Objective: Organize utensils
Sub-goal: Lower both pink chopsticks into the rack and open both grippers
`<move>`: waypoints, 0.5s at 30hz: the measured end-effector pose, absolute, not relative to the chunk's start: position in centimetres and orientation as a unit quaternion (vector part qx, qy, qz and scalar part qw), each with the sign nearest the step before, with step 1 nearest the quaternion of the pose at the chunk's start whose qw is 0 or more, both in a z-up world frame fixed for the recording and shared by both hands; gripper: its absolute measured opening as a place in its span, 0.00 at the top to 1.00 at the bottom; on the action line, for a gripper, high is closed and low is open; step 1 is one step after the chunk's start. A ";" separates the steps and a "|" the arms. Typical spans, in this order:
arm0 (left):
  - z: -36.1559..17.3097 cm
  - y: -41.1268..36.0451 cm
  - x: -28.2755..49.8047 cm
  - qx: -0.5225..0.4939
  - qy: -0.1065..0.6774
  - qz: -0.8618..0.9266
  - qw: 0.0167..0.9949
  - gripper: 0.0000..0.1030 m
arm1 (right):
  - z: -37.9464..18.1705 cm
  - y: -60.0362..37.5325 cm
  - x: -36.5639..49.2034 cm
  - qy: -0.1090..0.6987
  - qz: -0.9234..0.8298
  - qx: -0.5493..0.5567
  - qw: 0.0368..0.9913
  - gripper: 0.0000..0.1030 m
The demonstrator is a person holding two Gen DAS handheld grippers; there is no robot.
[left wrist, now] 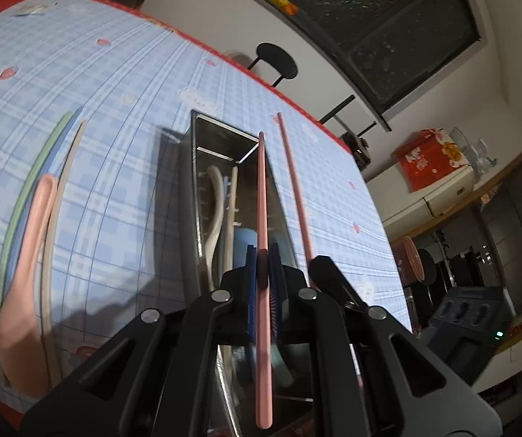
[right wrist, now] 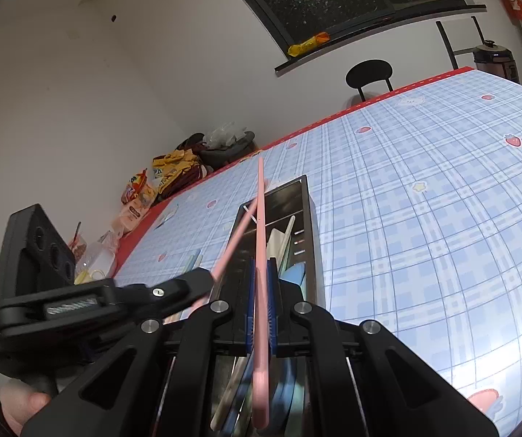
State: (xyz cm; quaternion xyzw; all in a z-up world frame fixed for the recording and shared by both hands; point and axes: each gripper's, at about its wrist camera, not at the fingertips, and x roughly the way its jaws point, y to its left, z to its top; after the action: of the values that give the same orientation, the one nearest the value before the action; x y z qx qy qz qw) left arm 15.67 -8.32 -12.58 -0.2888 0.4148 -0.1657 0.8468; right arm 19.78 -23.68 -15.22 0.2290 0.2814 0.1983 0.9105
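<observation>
My left gripper (left wrist: 262,267) is shut on a pink chopstick (left wrist: 262,196) and holds it above the dark utensil tray (left wrist: 202,196). My right gripper (right wrist: 261,284) is shut on a second pink chopstick (right wrist: 259,218) over the same tray (right wrist: 313,225). The right gripper and its chopstick (left wrist: 295,185) show at the right of the left wrist view. The left gripper (right wrist: 191,284) with its chopstick (right wrist: 233,244) shows at the left of the right wrist view. Beige and blue utensils (left wrist: 220,215) lie in the tray. A pink spoon (left wrist: 29,262) and green, blue and beige sticks (left wrist: 42,189) lie on the tablecloth, left of the tray.
The table has a blue checked cloth (right wrist: 424,200) with a red edge. Snack bags (right wrist: 159,182) and clutter sit at its far left corner. A black chair (right wrist: 368,73) stands behind the table. A cooker (right wrist: 494,60) stands at the far right.
</observation>
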 end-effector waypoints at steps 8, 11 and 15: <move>-13.7 -8.8 15.6 -0.282 0.421 -0.154 0.848 0.92 | -15.6 -23.4 19.7 0.287 0.193 0.224 0.911 0.94; -13.1 -8.1 15.4 -0.272 0.407 -0.144 0.860 0.88 | -15.7 -23.1 19.9 0.294 0.198 0.223 0.908 0.94; -12.1 -6.7 15.0 -0.256 0.392 -0.131 0.874 0.72 | -15.7 -22.8 20.0 0.299 0.207 0.221 0.905 0.88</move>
State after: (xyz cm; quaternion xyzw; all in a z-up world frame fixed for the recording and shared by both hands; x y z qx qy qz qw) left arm 14.98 -6.74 -12.14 -0.2562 0.3918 -0.1310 0.8739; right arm 20.01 -22.78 -15.72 0.2213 0.2988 0.2067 0.9050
